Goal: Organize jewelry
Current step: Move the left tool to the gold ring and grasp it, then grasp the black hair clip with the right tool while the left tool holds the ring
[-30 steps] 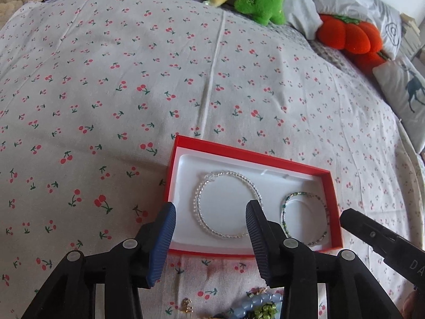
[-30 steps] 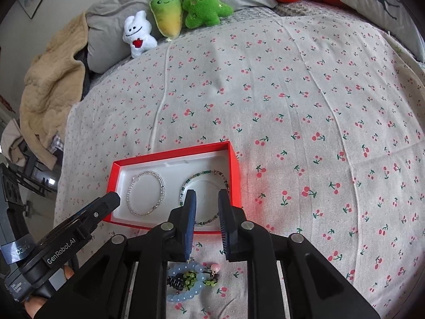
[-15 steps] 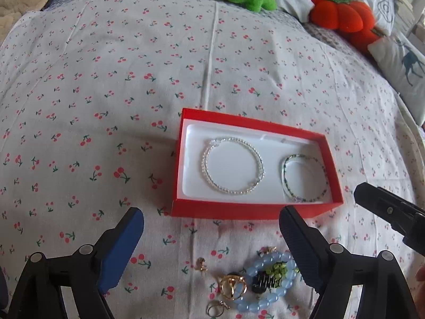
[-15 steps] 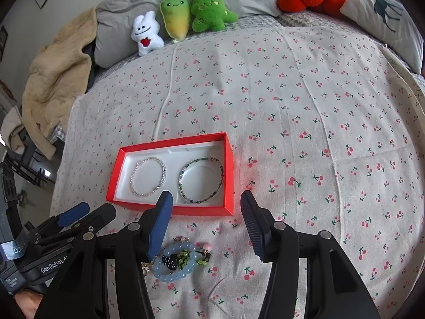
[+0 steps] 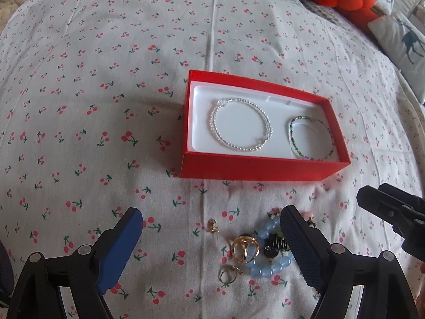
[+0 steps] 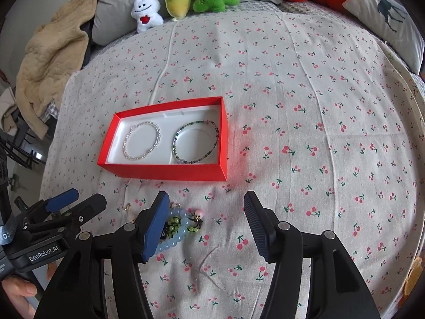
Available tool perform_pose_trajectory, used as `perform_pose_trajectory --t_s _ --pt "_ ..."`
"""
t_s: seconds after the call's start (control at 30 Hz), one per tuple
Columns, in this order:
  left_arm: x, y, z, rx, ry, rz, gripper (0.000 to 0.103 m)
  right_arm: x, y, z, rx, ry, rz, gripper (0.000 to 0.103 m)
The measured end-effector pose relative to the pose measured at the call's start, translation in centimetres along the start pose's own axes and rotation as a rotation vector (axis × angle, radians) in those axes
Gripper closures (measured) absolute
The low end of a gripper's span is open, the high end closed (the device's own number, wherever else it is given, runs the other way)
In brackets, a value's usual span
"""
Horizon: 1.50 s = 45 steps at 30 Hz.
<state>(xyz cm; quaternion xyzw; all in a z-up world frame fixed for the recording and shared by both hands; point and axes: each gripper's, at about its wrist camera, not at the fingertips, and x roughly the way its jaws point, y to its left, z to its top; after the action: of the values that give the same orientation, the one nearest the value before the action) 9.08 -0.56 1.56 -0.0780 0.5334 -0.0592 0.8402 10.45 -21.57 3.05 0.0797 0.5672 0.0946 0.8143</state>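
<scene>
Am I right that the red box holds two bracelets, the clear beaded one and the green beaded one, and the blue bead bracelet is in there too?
Not quite. The red box holds only the clear beaded bracelet and the green beaded bracelet. The blue bead bracelet lies on the bedsheet in front of the box, as the right wrist view shows.

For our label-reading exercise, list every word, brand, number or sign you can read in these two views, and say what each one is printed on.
"GenRobot.AI": white print on the black body of the left gripper, seen in the right wrist view.
Cut-off white characters on the strap at that view's left edge: too little shows to read.
Red box, jewelry and plush toys: no text seen.
</scene>
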Motion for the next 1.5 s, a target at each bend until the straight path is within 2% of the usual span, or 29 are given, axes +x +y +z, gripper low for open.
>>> perform_pose_trajectory --t_s 0.3,0.47,0.77,0.9,1.03,1.13,1.37,1.43,1.5 --pt "1.3 0.9 -1.4 0.001 0.092 0.004 0.015 1.6 -0.1 -1.8 0.014 0.105 -0.035 0.042" --pt "2.0 1.0 -2.1 -0.01 0.137 -0.018 0.015 2.6 0.1 -2.4 0.031 0.157 -0.026 0.042" --pt "2.9 -0.3 -2.6 -0.008 0.164 -0.052 0.016 3.7 0.9 -2.8 0.005 0.198 -0.049 0.041" --pt "3.3 -1.0 -2.7 -0.003 0.173 -0.085 0.027 3.9 0.7 -2.8 0.008 0.203 -0.055 0.041" --pt "4.1 -1.9 -2.7 -0.007 0.187 -0.108 0.05 4.0 0.6 -2.8 0.017 0.205 -0.057 0.041" --pt "4.8 -2.5 -2.7 -0.01 0.201 -0.112 0.062 4.0 0.5 -2.8 0.023 0.204 -0.057 0.041" --pt "5.7 -3.0 -2.6 -0.008 0.194 -0.084 0.076 3.5 0.2 -2.9 0.022 0.189 -0.049 0.041" --pt "6.0 -2.9 -2.6 -0.008 0.195 -0.075 0.088 3.3 0.3 -3.0 0.018 0.186 -0.042 0.041" --pt "6.0 -2.7 -2.5 -0.012 0.188 -0.074 0.088 3.3 0.6 -2.9 0.019 0.185 -0.03 0.041"
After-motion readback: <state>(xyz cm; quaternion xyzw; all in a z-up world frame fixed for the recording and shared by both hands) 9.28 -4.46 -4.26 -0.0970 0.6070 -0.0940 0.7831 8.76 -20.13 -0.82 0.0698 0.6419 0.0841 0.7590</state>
